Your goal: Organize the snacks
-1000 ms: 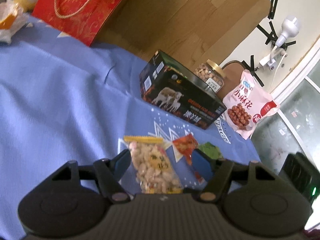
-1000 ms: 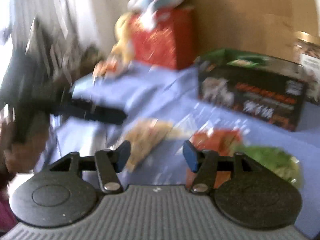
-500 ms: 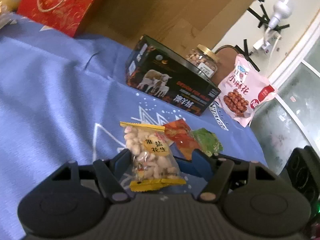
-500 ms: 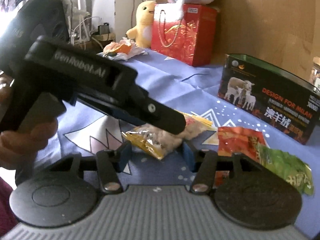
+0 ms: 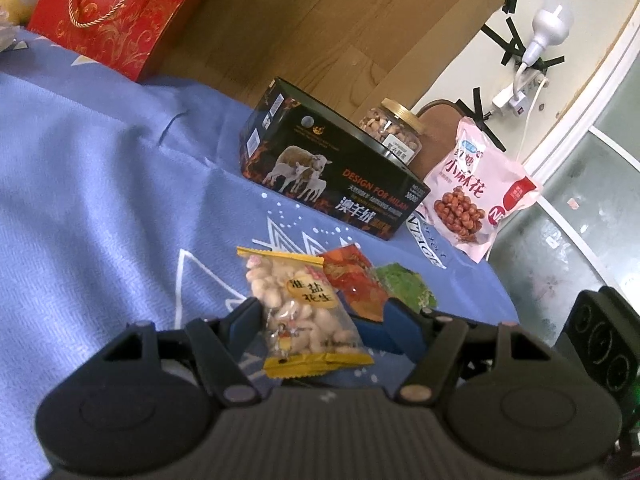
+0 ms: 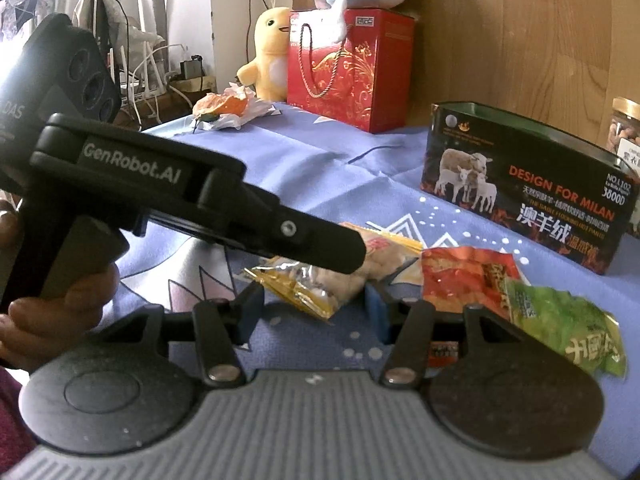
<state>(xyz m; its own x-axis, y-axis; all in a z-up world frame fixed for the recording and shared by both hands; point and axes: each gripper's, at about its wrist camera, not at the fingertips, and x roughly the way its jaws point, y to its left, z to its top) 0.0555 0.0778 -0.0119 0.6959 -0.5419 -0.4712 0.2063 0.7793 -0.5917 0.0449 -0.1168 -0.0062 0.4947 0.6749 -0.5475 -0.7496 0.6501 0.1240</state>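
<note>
Yellow-edged peanut packet [image 5: 298, 312] sits between your left gripper's [image 5: 320, 318] spread fingers, unclamped. Your right gripper [image 6: 314, 304] is spread too, near the red packet [image 6: 466, 280] mid-tablecloth [image 5: 100, 200].

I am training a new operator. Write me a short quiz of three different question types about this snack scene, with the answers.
1. True or false: the left gripper has its fingers on either side of the peanut packet.
2. Multiple choice: what stands directly behind the black sheep-print box in the left wrist view? A) a yellow duck toy B) a gold-lidded jar of nuts C) a green packet
3. Fill in: the red snack packet partly overlaps the ____ packet on the blue cloth.

Key: 1. True; the fingers are apart, not shut. 2. B. 3. green.
</note>
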